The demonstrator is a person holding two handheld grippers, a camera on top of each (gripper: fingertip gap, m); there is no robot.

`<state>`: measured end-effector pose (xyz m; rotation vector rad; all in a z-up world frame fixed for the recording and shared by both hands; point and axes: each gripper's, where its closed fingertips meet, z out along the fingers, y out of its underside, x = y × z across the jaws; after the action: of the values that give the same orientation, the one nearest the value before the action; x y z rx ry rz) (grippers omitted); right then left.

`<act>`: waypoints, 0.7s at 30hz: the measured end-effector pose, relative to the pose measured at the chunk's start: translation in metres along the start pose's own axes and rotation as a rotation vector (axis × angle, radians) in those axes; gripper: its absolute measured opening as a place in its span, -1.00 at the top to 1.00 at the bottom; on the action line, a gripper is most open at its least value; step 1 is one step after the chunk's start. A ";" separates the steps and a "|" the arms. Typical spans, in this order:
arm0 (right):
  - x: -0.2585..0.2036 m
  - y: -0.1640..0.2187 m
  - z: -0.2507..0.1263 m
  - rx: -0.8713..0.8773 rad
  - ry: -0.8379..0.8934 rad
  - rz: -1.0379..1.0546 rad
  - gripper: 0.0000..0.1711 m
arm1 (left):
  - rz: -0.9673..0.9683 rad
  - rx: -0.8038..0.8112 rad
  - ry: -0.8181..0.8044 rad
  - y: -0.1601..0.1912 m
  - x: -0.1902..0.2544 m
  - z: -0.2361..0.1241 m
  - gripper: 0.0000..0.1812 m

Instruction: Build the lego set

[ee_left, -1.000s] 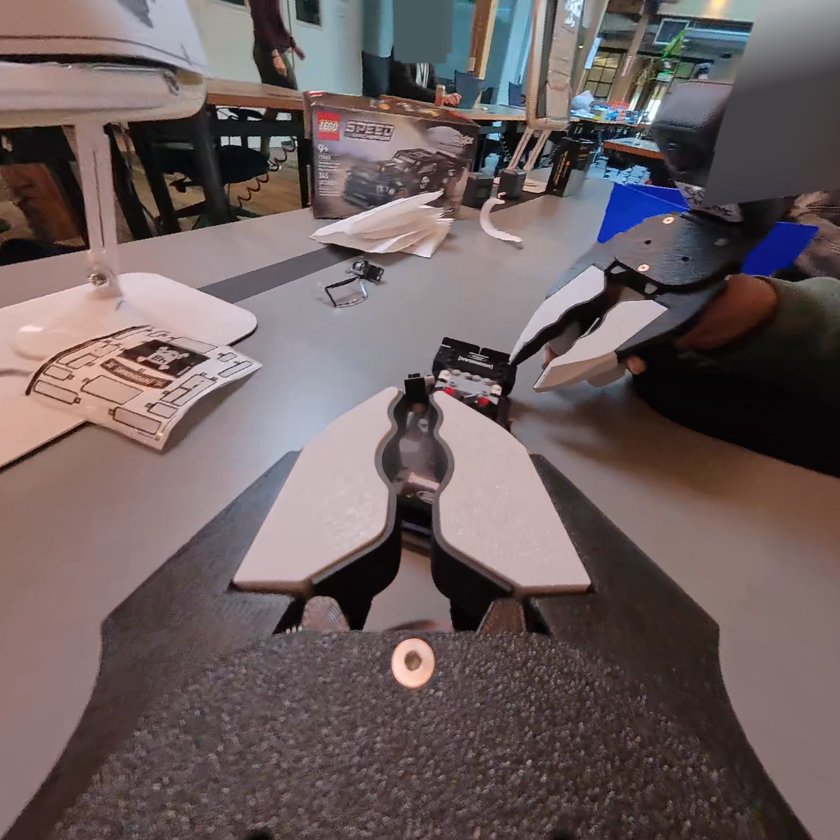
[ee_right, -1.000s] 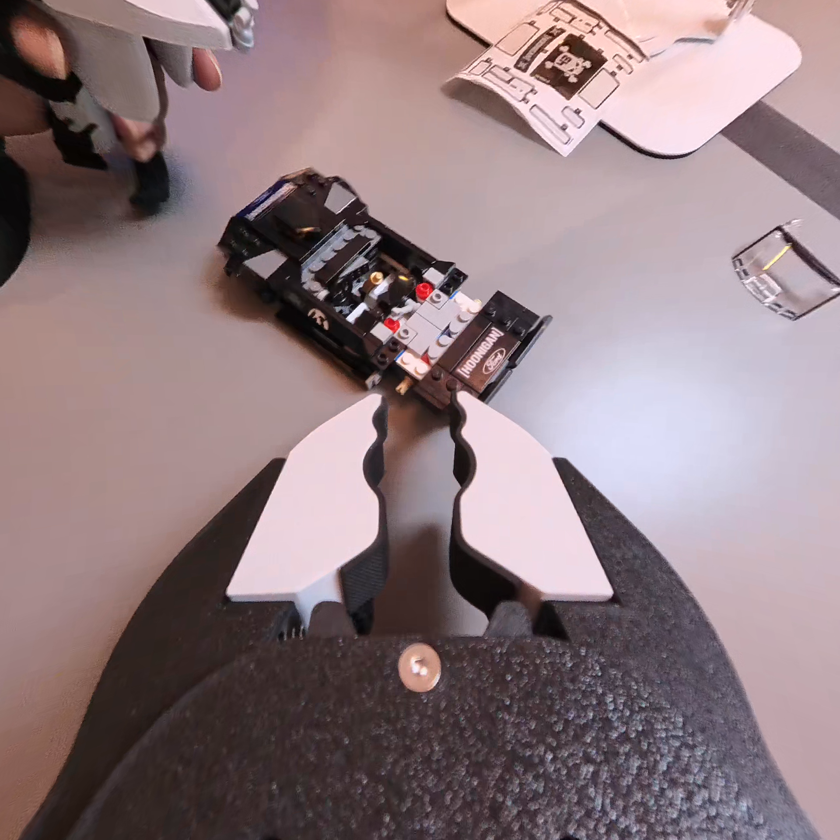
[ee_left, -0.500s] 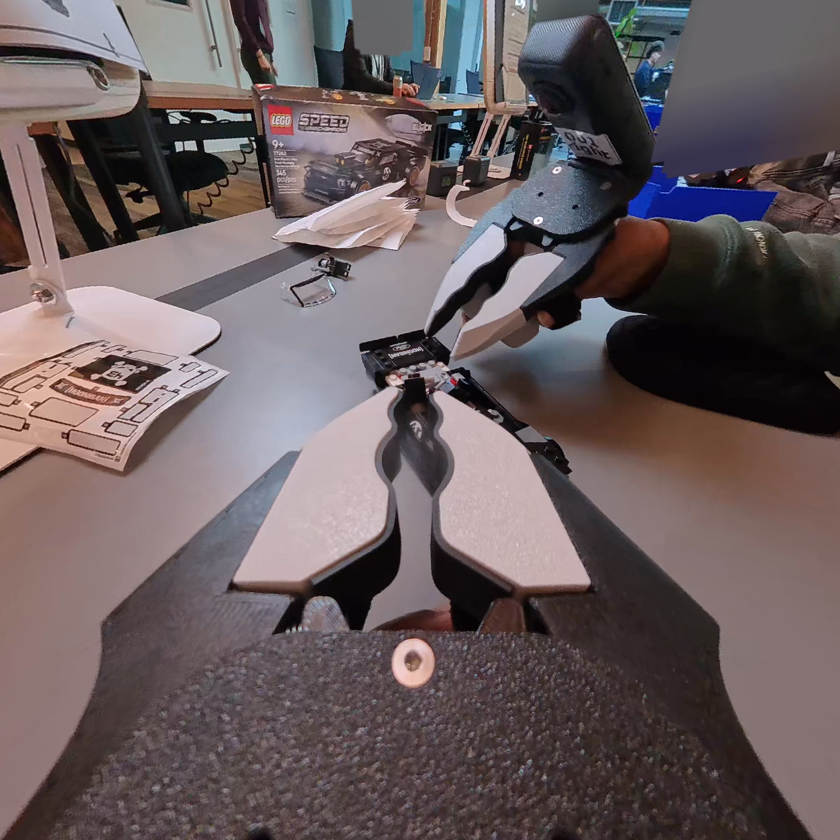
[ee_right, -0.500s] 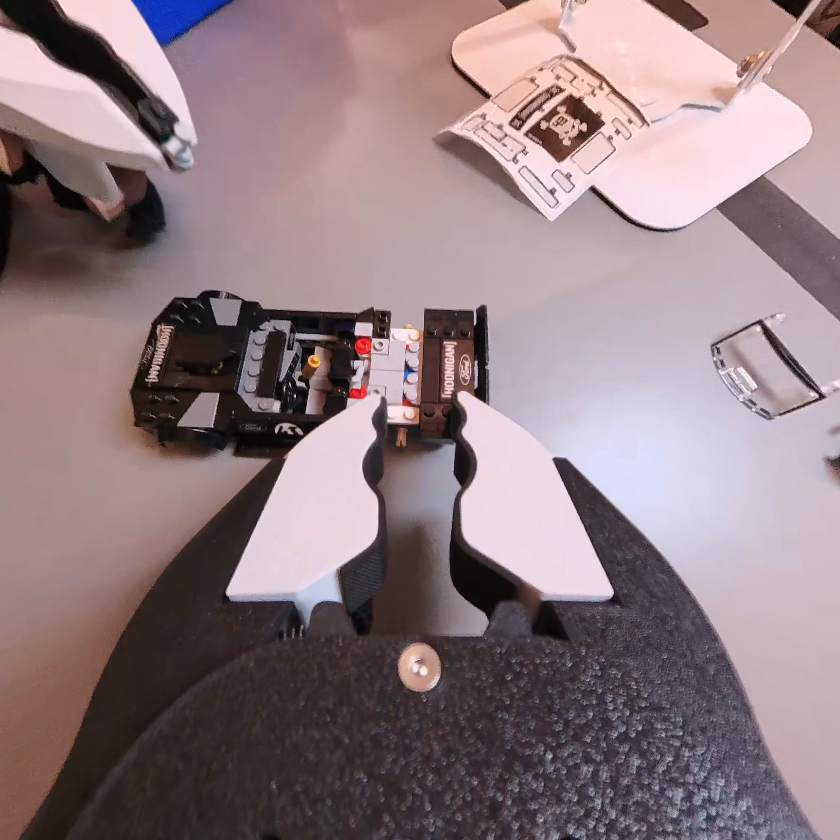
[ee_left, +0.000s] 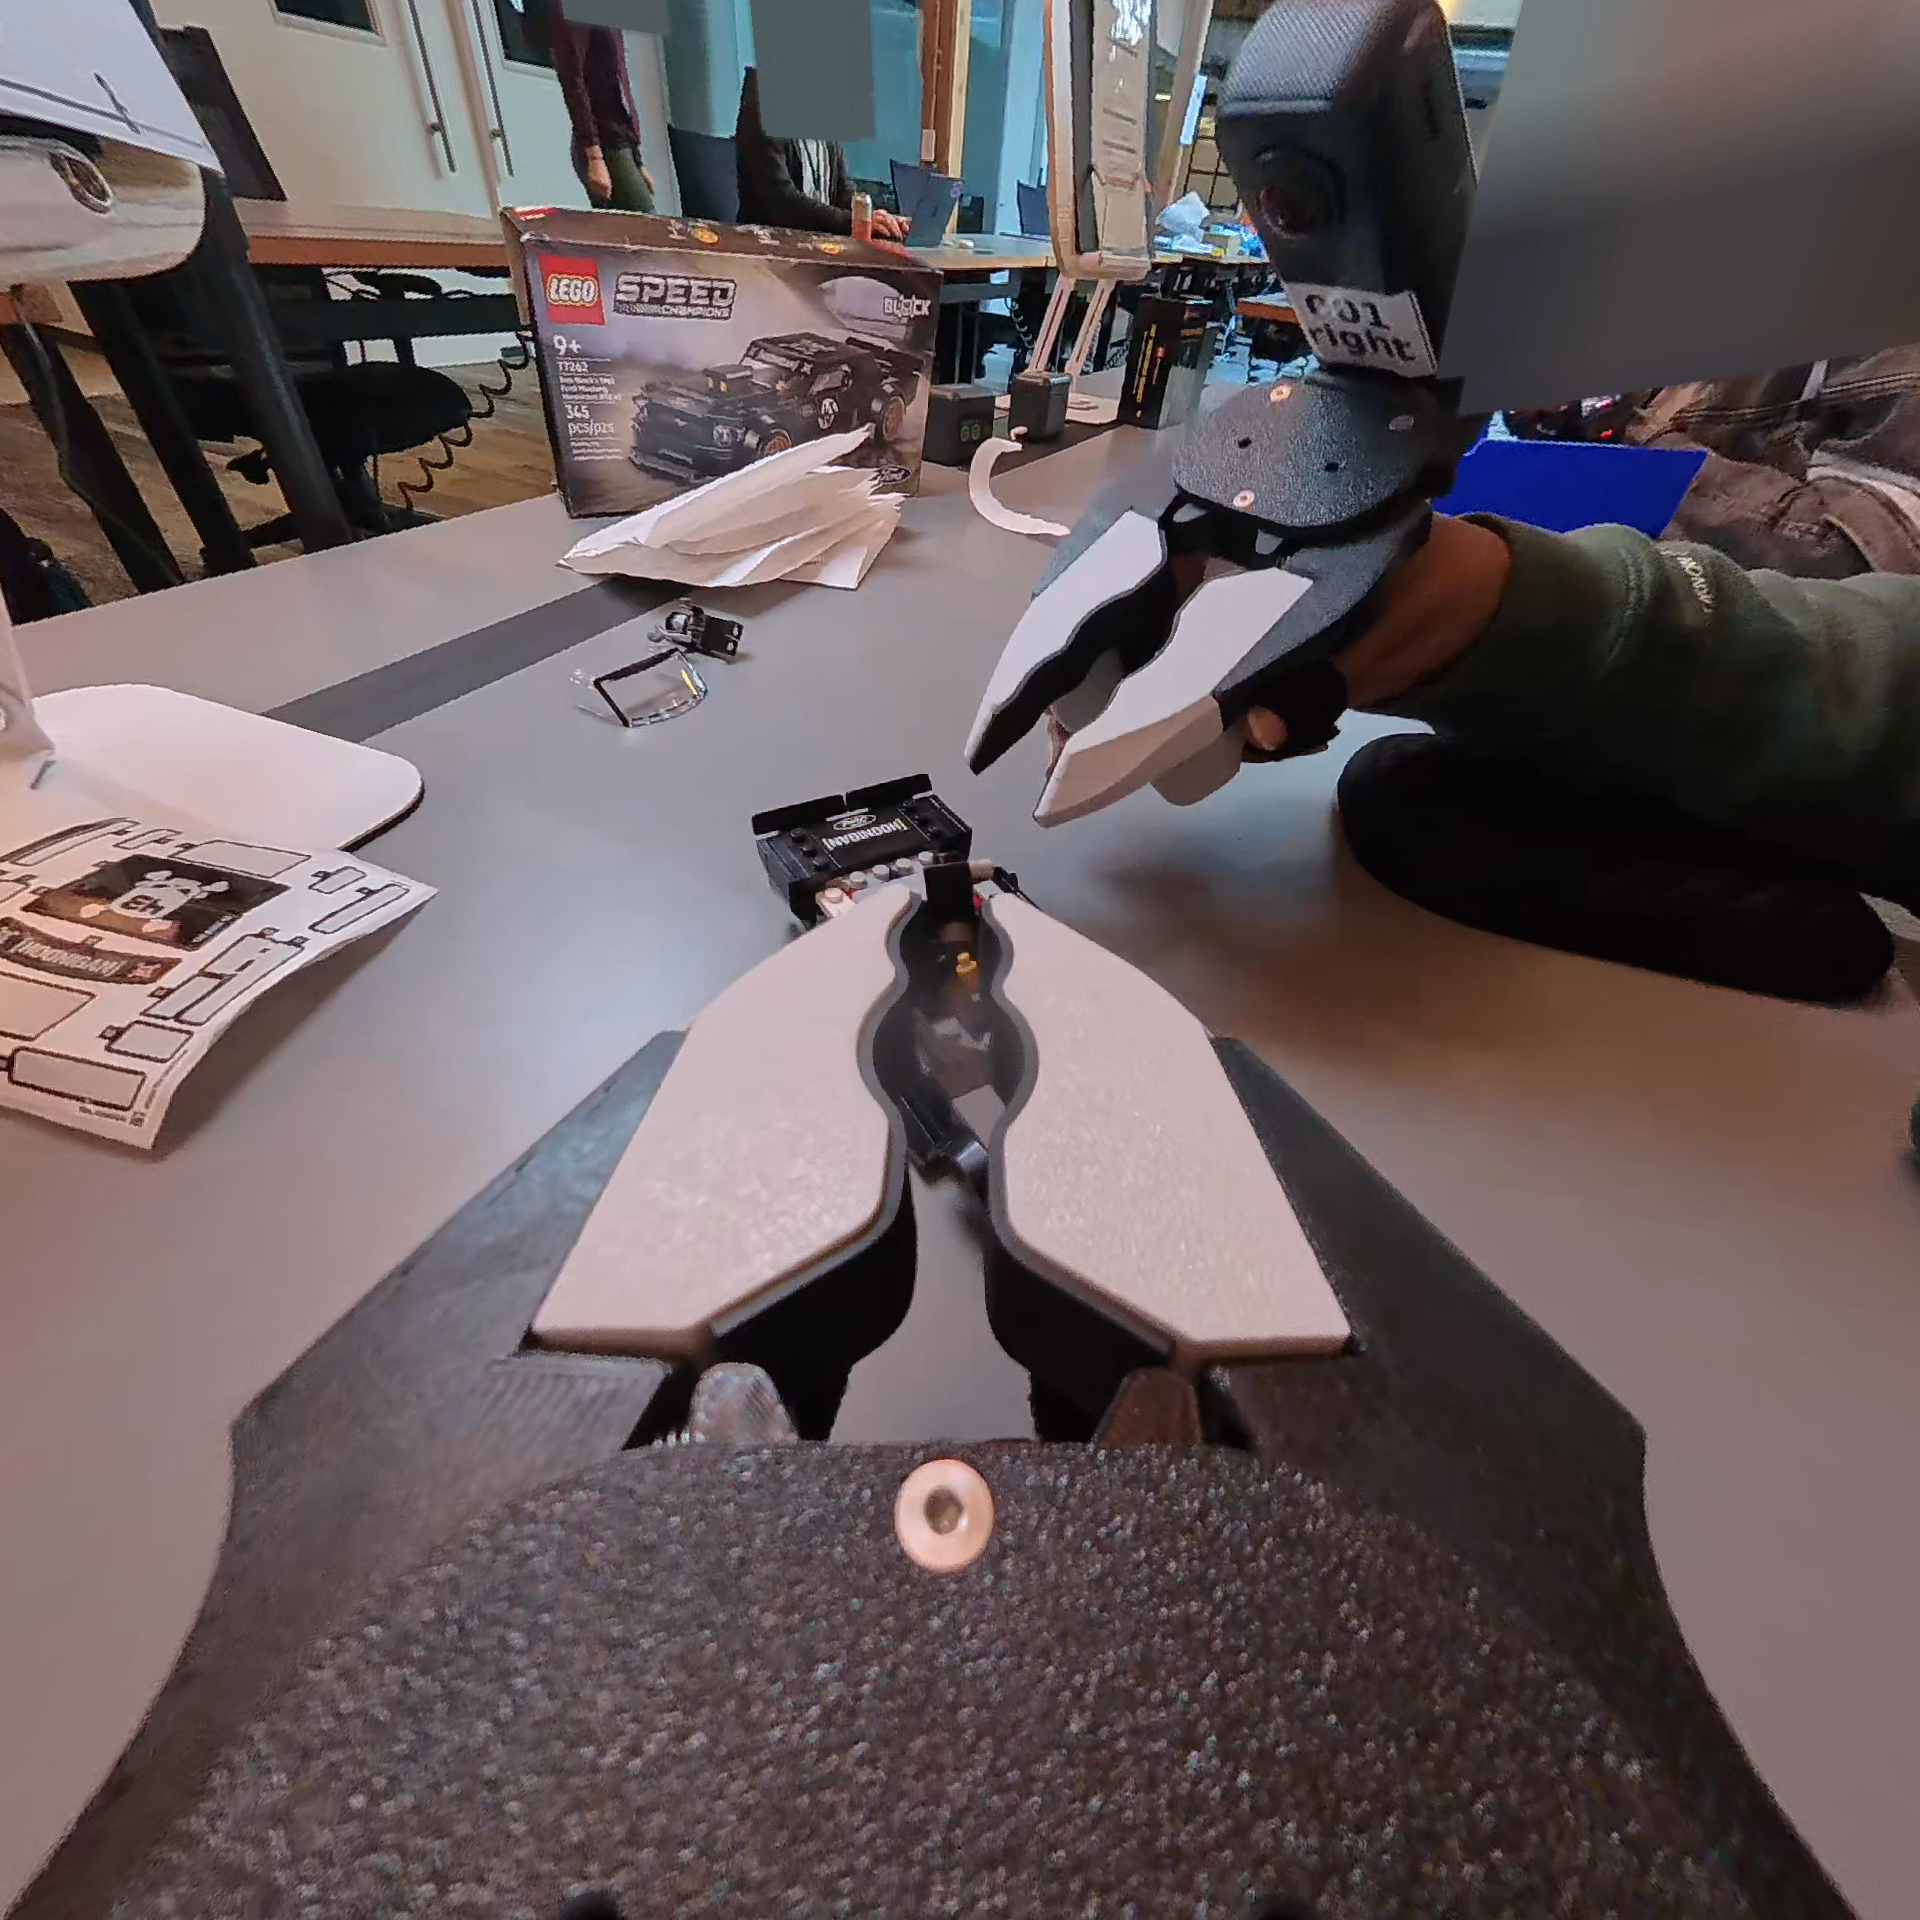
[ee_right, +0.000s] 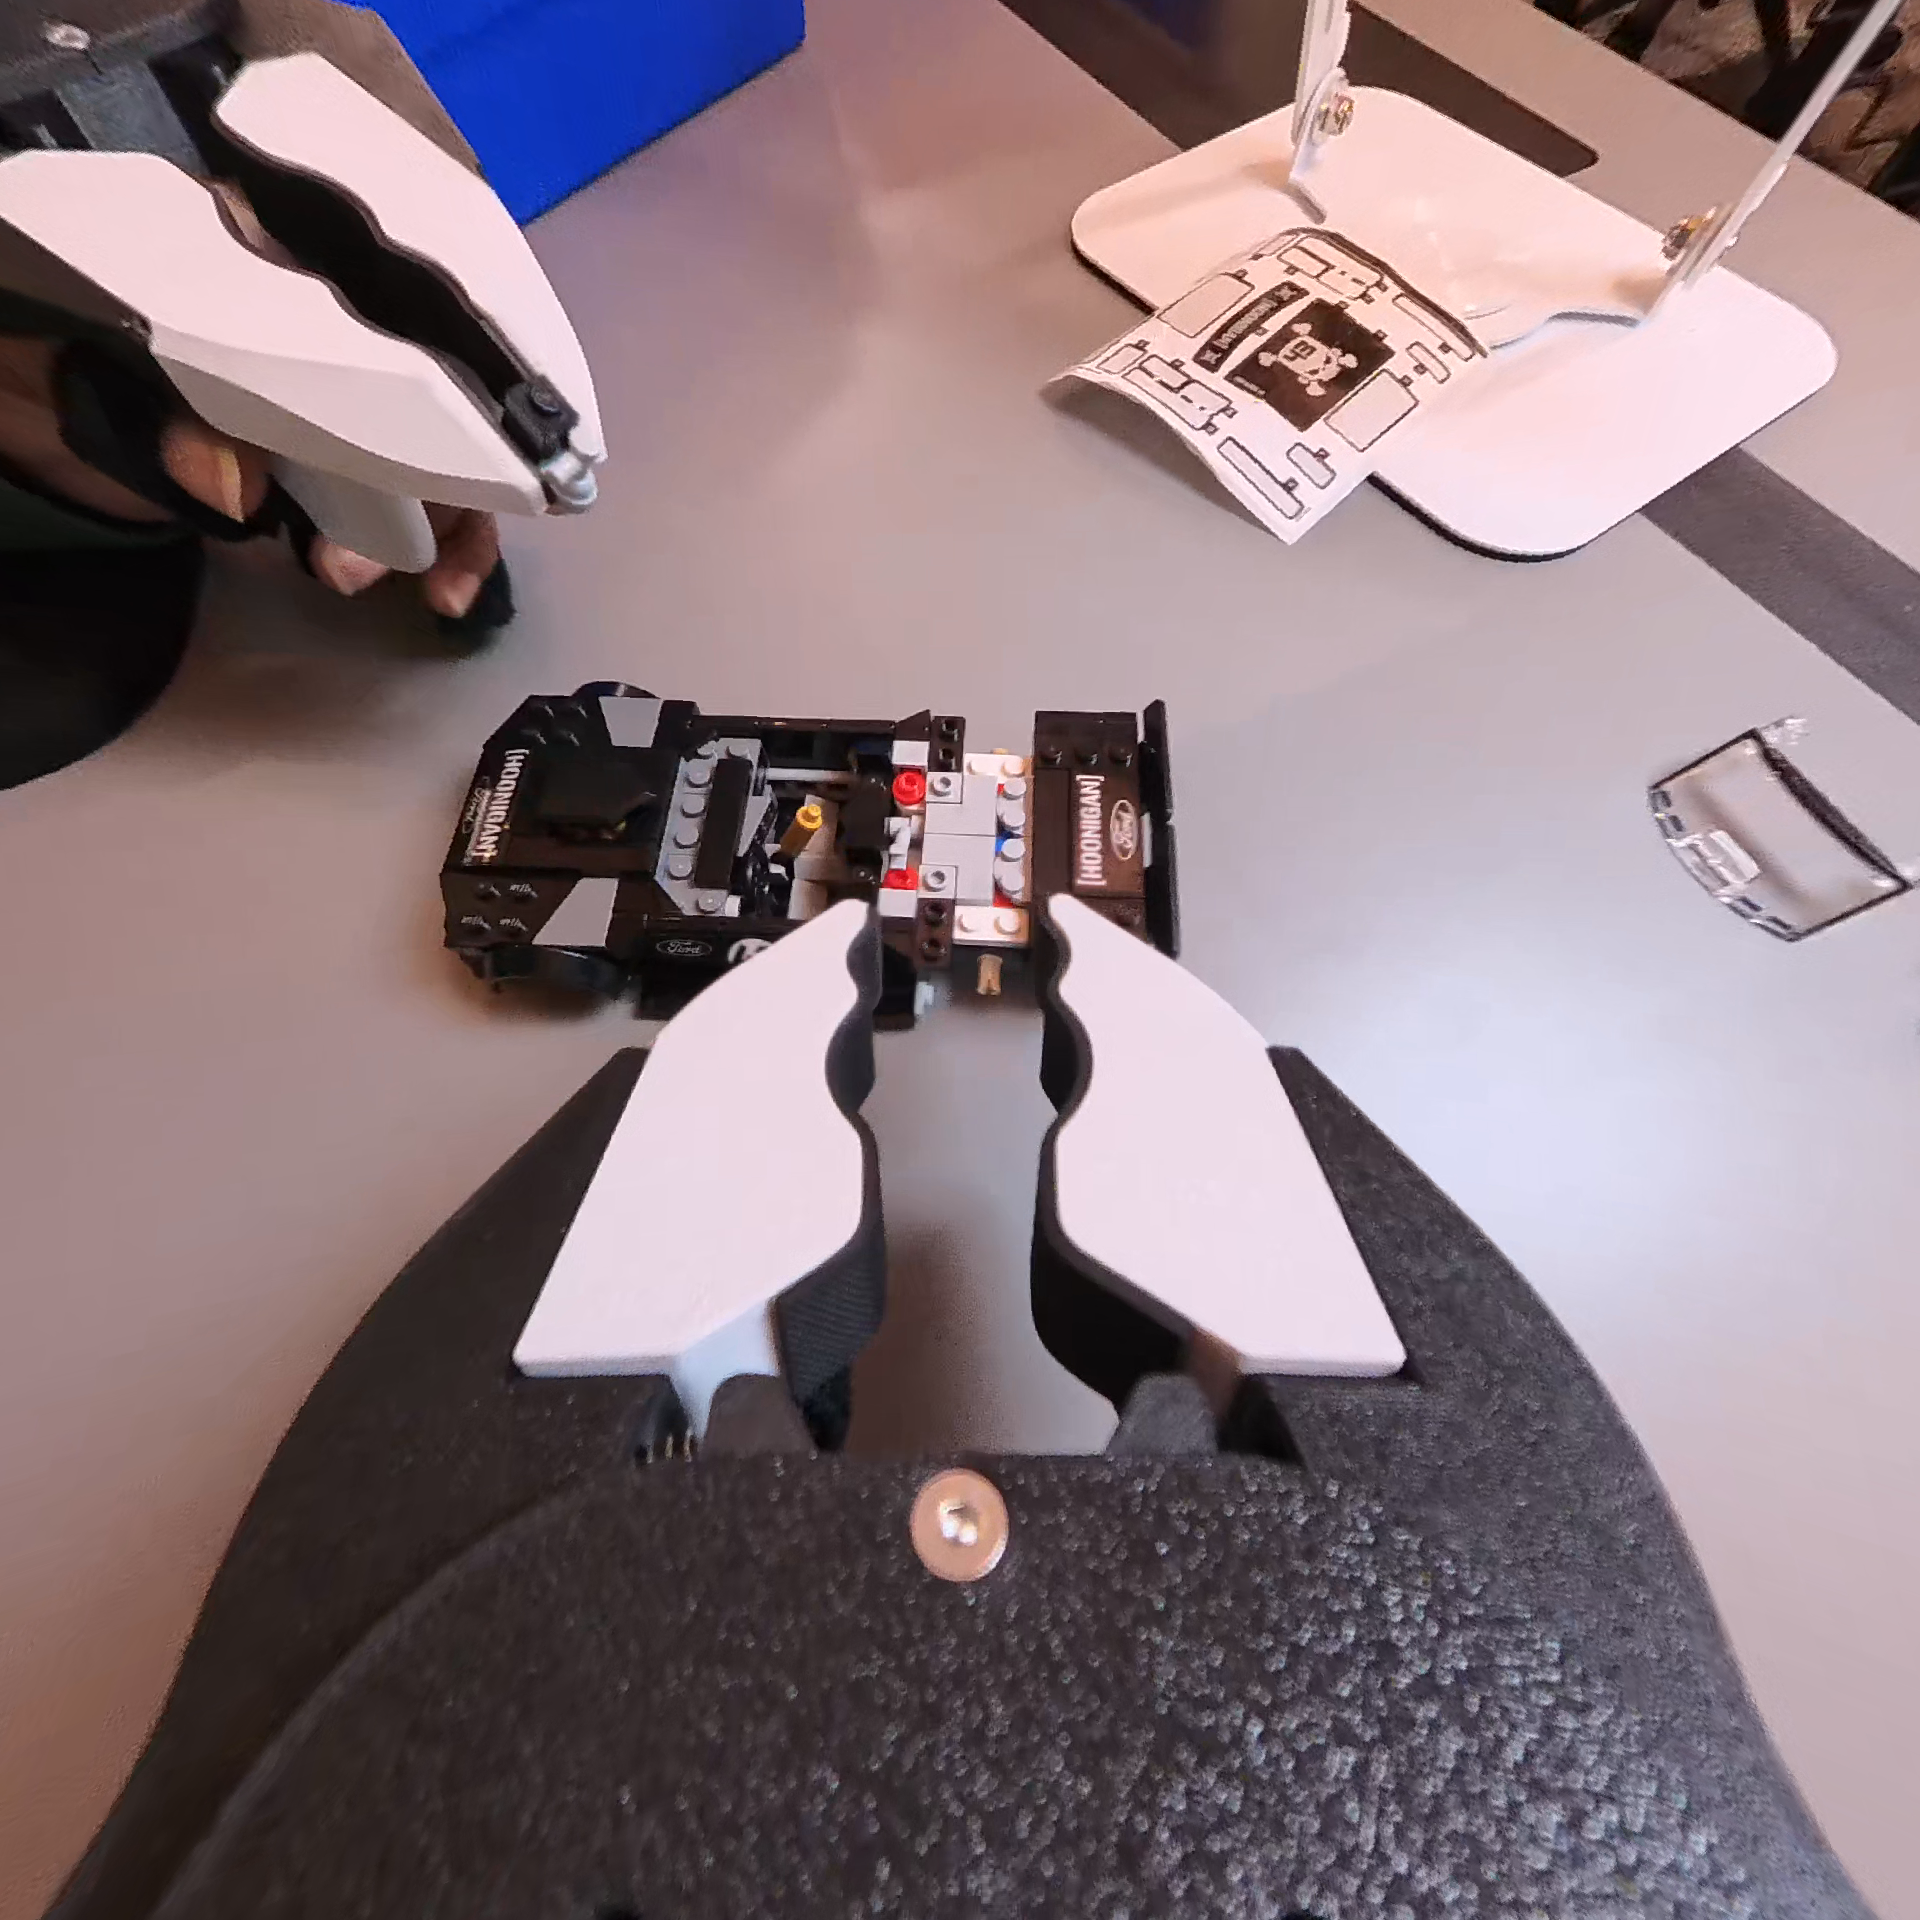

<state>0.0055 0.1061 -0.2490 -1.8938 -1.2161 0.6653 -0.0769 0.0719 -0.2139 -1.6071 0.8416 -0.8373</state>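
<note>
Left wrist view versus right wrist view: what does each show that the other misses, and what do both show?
Only the left wrist view shows the set box, white paper bags, people at far tables, and the right claw from outside, open and empty above the car.

Only the right wrist view shows the car's full top, studs and interior, and the small black-and-grey piece pinched in the left claw.

Both show the sticker sheet, white stand base, clear windshield piece and blue bin.
</note>
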 end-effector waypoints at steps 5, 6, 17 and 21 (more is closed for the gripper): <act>-0.014 -0.004 0.003 0.046 -0.057 0.008 0.61 | 0.036 -0.008 0.004 0.002 0.004 0.001 0.91; -0.018 -0.009 0.002 0.078 -0.067 -0.007 0.61 | 0.043 -0.011 0.010 0.002 0.005 0.002 0.91; -0.077 -0.052 -0.019 0.362 -0.295 -0.080 0.75 | 0.067 0.064 0.204 -0.013 0.053 0.010 0.90; -0.083 -0.054 -0.022 0.382 -0.307 -0.097 0.87 | 0.050 0.081 0.242 -0.016 0.063 0.012 0.90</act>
<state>-0.0393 0.0360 -0.1906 -1.4434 -1.2529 1.0805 -0.0333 0.0257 -0.1946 -1.4266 1.0008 -1.0316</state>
